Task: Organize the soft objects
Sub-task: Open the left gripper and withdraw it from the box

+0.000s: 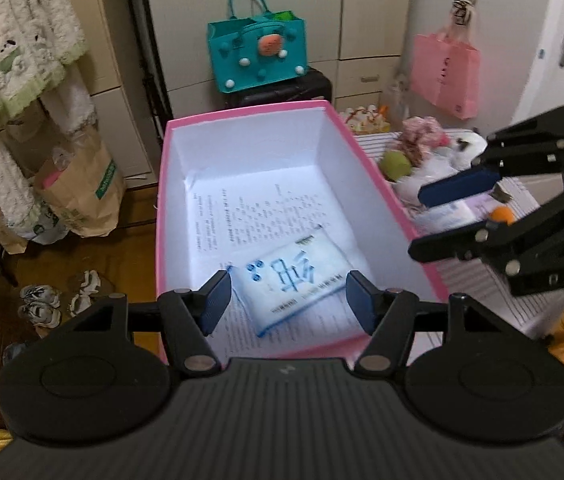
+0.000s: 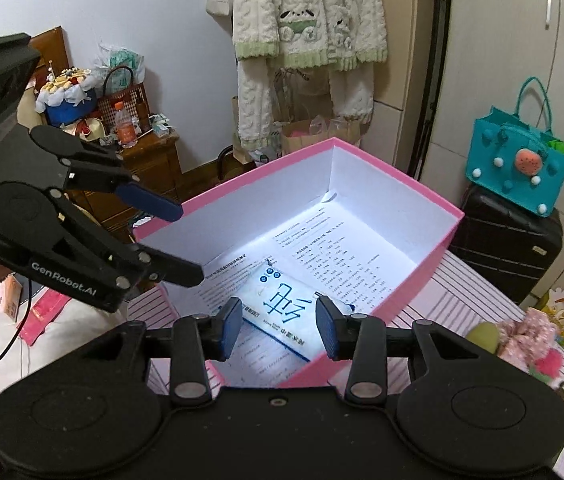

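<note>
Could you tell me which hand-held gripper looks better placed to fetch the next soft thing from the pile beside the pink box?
Probably the right hand-held gripper: it is open, empty and on the box's pile side, near the green ball. The left hand-held gripper hovers open over the tissue pack.

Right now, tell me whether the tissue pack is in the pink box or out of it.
In. The tissue pack lies flat on the printed paper lining the pink box, and neither gripper holds it.
</note>
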Motion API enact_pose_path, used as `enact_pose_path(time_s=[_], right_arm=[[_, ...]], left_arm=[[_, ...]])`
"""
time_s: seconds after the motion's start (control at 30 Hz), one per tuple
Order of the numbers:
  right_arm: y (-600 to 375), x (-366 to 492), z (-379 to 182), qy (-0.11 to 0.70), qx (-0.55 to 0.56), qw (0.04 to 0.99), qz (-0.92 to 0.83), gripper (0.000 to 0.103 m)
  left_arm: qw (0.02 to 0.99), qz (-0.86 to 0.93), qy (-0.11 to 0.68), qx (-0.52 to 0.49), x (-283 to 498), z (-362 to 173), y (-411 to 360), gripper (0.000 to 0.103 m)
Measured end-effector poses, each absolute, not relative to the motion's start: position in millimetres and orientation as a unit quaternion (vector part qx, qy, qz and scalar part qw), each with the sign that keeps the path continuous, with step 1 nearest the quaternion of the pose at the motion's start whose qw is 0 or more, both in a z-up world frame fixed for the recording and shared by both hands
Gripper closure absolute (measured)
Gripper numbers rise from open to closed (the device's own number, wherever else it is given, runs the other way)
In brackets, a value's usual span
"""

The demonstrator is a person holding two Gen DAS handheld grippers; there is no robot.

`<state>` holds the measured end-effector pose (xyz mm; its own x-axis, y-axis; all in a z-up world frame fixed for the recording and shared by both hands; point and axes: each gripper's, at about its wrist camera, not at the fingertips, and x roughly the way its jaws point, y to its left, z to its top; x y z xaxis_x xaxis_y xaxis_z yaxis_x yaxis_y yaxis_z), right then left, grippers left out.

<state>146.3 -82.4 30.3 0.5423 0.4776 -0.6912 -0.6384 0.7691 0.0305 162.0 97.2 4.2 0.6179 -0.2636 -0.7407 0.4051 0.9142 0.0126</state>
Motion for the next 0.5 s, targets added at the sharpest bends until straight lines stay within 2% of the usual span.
enact_pose_path(time_s=[0.5], right_arm=[[-119, 85, 57, 0.337, -0.123, 0.878, 0.316, 0.055]], left_arm=[[0.889, -0.227, 0.382, 0.115, 108, 28, 72, 0.039]])
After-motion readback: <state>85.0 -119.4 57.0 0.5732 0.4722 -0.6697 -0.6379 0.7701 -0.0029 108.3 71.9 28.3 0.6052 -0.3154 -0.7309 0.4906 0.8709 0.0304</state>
